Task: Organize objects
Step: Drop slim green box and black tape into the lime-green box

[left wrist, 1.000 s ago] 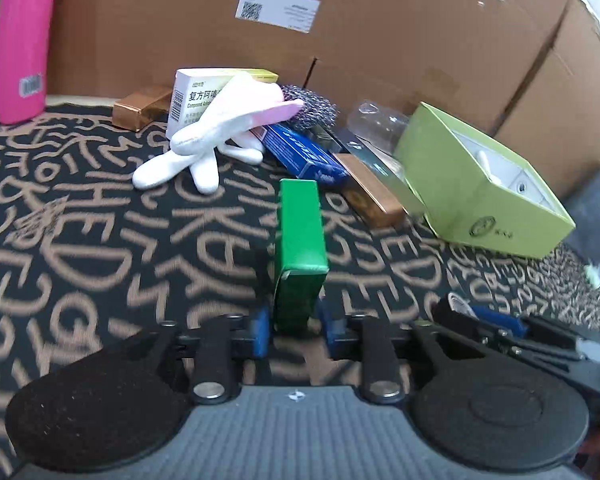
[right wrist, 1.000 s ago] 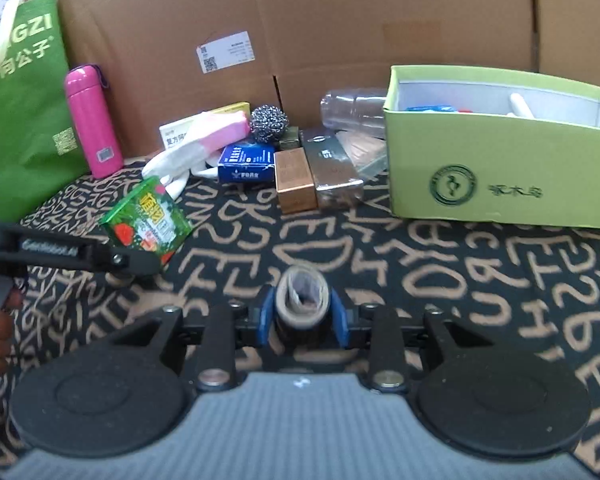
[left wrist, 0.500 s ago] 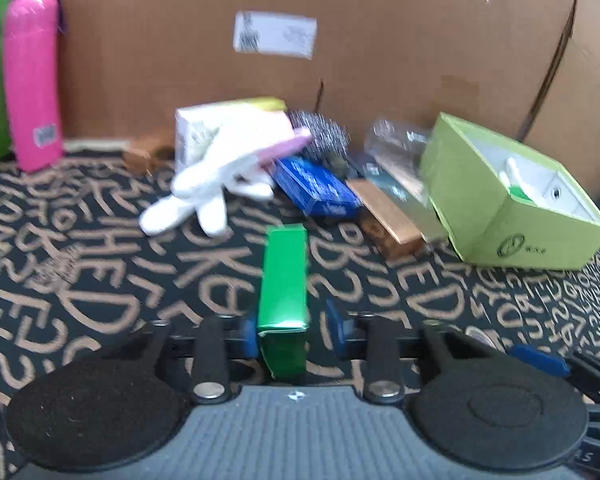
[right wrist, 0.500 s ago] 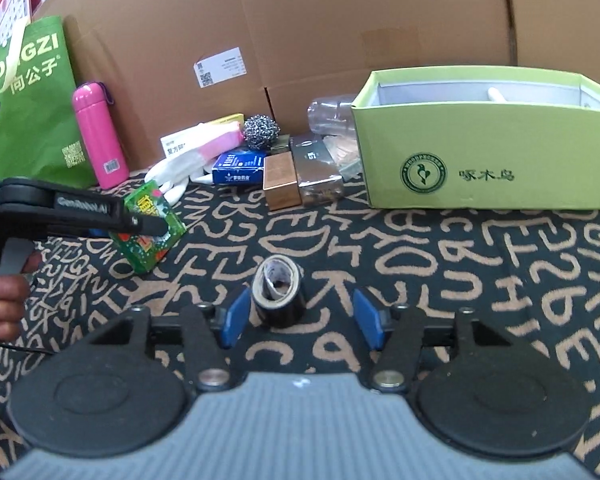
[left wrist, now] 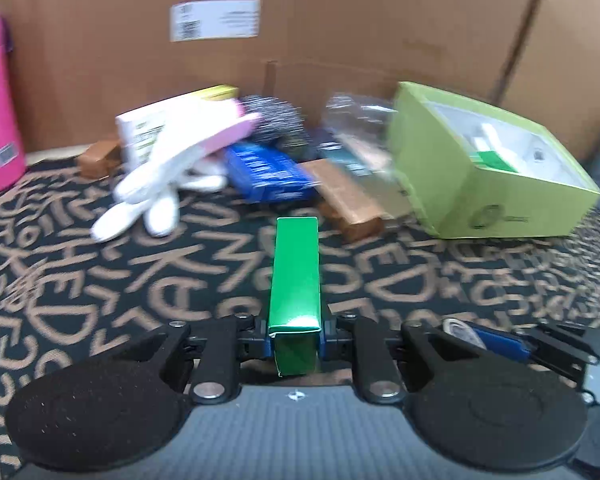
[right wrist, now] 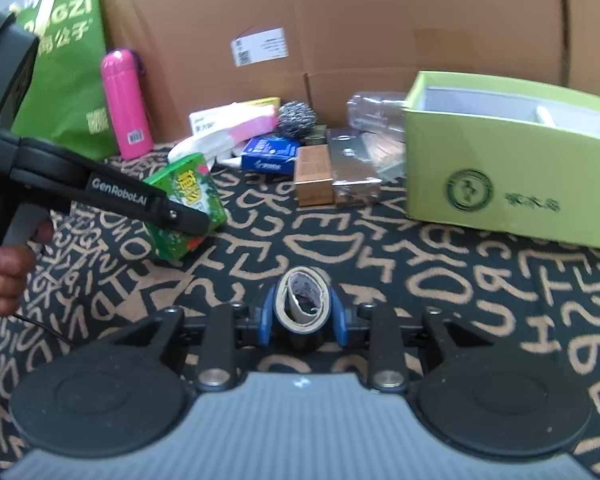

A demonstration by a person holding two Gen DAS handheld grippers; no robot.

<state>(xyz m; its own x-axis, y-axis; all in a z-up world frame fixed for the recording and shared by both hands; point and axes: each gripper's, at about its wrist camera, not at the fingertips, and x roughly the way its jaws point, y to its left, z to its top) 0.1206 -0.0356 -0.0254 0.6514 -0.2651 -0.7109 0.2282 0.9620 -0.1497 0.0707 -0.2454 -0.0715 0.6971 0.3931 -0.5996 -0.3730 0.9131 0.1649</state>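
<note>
Since the earlier frames, both sets of jaws have been closing on their loads: the left gripper (left wrist: 294, 338) is now clamped on the near end of the green carton (left wrist: 295, 280), where a gap was seen beside it a second ago, and the right gripper (right wrist: 303, 316), which stood wide around the tape roll (right wrist: 302, 300) half a second ago, is now pressed against both sides of it. The carton is seen lifted clear of the patterned table (left wrist: 100, 280) in the right wrist view, where its printed face (right wrist: 188, 204) is partly covered by the left gripper's black finger. Whether the roll is off the table yet cannot be told. Both items are judged secured and ready to be carried to the lime-green box (right wrist: 512, 184), which stands open to the right beyond the roll.

Further back, a row of clutter is ranged against the cardboard wall (right wrist: 380, 20): a white glove (left wrist: 160, 176), a blue packet (right wrist: 270, 154), a brown carton (right wrist: 314, 176), a steel scourer (right wrist: 297, 119) and a pink flask (right wrist: 126, 104). Much of this is smeared by motion blur in the left wrist view. The box's contents are only partly seen, and a clear plastic item (right wrist: 374, 114) behind it cannot be identified.
</note>
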